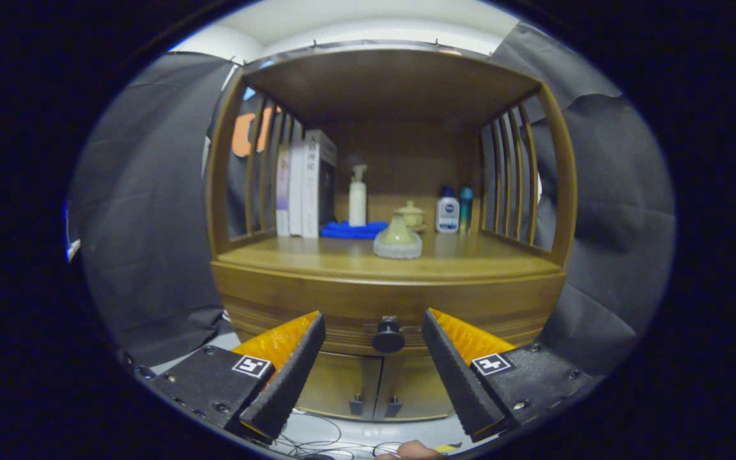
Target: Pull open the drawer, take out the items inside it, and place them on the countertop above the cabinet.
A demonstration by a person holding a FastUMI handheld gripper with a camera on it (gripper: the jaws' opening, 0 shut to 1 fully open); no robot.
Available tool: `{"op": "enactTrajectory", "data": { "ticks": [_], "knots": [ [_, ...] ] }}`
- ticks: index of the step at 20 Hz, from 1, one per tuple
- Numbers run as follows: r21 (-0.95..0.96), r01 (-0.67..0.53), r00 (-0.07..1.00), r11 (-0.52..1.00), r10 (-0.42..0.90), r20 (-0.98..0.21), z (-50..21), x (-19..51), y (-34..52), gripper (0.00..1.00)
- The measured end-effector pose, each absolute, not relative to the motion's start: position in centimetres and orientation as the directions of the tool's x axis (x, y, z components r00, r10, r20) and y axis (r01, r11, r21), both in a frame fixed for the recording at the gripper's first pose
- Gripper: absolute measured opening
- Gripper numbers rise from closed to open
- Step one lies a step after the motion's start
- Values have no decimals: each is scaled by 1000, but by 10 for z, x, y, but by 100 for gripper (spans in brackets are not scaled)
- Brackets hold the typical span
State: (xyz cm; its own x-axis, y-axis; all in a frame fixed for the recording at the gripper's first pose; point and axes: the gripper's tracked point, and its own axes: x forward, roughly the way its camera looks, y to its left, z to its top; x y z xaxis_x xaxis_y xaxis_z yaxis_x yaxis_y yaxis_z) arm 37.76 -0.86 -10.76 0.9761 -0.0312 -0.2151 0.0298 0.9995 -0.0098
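— What do you have in front of you?

— A wooden cabinet (387, 281) with one drawer (387, 306) across its front, closed. Its single round dark knob (388, 337) sits between my fingers, a little beyond their tips. Below the drawer are two cabinet doors (374, 383), also closed, each with a small handle near the middle seam.

— And your jaws?

— My jaws (373, 319) are spread wide and hold nothing. Neither finger touches the knob or the drawer front.

— What is on the bench above the drawer?

— Let me count. Three books (304, 185) stand upright at the left, against the slatted side. One blue cloth (352, 230) lies folded just beside them, with one white pump bottle (358, 198) standing behind it. Two pale green ceramic pieces: one bell-shaped lid or vessel (397, 239) near the front, and one small lidded pot (411, 215) behind it. At the right, one white lotion bottle with a blue cap (447, 211) and one slim teal bottle (466, 207), just beside each other.

— Anything from inside the drawer?

— I cannot tell; it is closed.
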Motion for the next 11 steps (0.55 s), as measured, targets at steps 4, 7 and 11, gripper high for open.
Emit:
{"op": "enactTrajectory", "data": {
  "ticks": [4, 7, 11],
  "knots": [
    [9, 3, 987, 1000, -2, -163, -63, 322, -16, 99],
    [18, -23, 992, 1000, 25, -124, -34, 282, -21, 99],
    [-10, -80, 994, 997, 79, -76, -9, 241, -19, 99]
  ]
}}
